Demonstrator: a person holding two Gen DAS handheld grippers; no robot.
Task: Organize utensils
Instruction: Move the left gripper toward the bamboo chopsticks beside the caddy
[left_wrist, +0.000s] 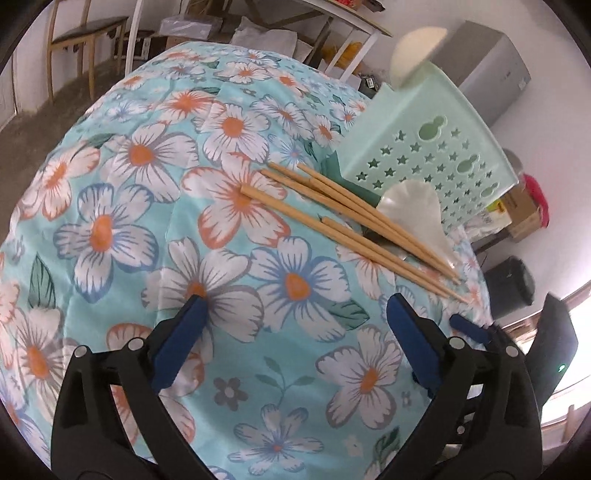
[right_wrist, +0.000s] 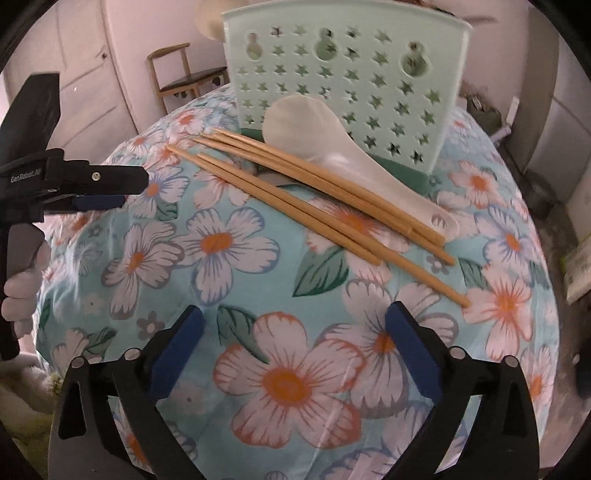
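Chopsticks (right_wrist: 314, 206), 4 of them, lie with a white spoon (right_wrist: 332, 147) on the flowered cloth (right_wrist: 229, 243), just before the green holder (right_wrist: 347, 88). Right gripper (right_wrist: 295, 339) and left gripper (left_wrist: 295, 328) are wide open, both empty. Better to approach 1 stick across its length.

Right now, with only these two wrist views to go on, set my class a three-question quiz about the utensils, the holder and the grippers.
1. True or false: the white spoon already stands inside the green utensil holder.
2. What do the chopsticks lie on?
A. a bare wooden table
B. the floral tablecloth
C. a metal tray
3. Fill in: both the left gripper and the right gripper have their jaws ____ with nothing between them.

Key:
1. False; it lies on the cloth in front of the holder.
2. B
3. open
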